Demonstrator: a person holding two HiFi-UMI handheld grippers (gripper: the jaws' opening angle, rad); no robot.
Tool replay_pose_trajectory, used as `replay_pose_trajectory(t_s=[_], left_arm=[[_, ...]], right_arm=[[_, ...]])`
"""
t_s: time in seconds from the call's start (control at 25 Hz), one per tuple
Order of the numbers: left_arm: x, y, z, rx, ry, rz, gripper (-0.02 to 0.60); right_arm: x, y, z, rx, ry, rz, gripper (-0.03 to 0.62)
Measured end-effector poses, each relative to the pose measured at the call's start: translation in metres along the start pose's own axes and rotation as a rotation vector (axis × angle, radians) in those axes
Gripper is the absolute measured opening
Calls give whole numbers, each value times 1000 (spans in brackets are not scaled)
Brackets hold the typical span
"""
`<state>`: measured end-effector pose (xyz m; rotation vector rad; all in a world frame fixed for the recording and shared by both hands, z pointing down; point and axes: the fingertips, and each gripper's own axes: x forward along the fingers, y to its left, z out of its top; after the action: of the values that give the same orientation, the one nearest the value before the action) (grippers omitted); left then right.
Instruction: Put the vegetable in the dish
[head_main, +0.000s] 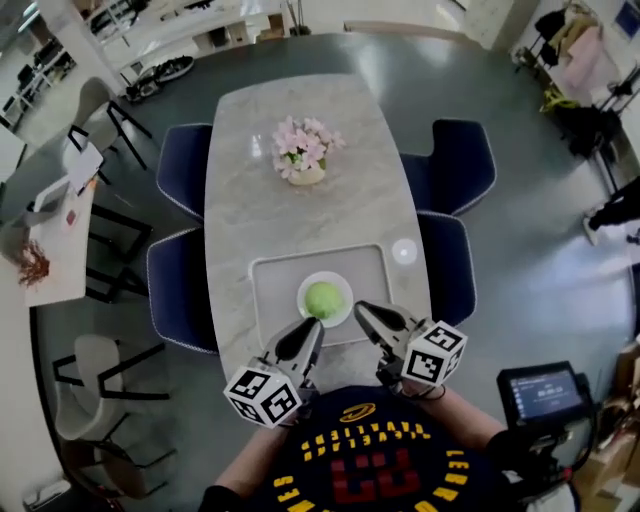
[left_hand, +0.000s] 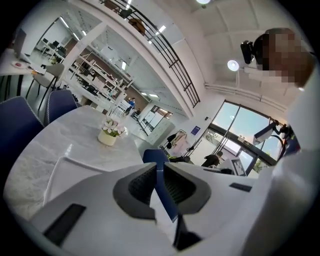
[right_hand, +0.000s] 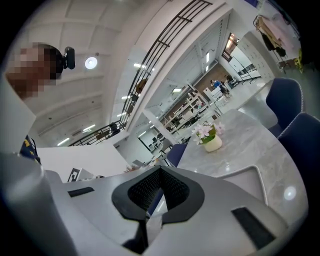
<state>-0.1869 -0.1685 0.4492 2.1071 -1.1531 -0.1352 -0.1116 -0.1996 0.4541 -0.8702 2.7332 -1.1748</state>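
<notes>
Head view: noted dark printed shirt (head_main: 370, 470) nearest the lens, then left gripper (head_main: 312, 326) and right gripper (head_main: 361, 308) just beyond it, tips aimed at the tray (head_main: 270, 310) on the tabletop (head_main: 250, 180). Found the vegetable (head_main: 323, 297), round and green, already resting in the white dish (head_main: 301, 303) mid-tray, just past both tips and untouched.

Left gripper view: found the fingers (left_hand: 142, 187) pressed together, nothing between them.

Right gripper view: found the fingers (right_hand: 172, 192) likewise together and empty.

Judged placement done. Recommended a slow, level pull-back toward the body, clear of dish rim and tray edge.
</notes>
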Motion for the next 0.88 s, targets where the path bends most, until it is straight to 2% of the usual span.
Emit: replay_pose_trajectory(t_s=[0.12, 0.28, 0.88], left_arm=[[0, -12, 0, 70, 11, -17, 43], [6, -24, 10, 157, -16, -43, 43], [9, -22, 3, 164, -7, -55, 43]], right_arm=[[-2, 9, 6, -8, -13, 8, 5], [-1, 18, 24, -48, -52, 33, 5], [-1, 20, 12, -55, -36, 42, 5]])
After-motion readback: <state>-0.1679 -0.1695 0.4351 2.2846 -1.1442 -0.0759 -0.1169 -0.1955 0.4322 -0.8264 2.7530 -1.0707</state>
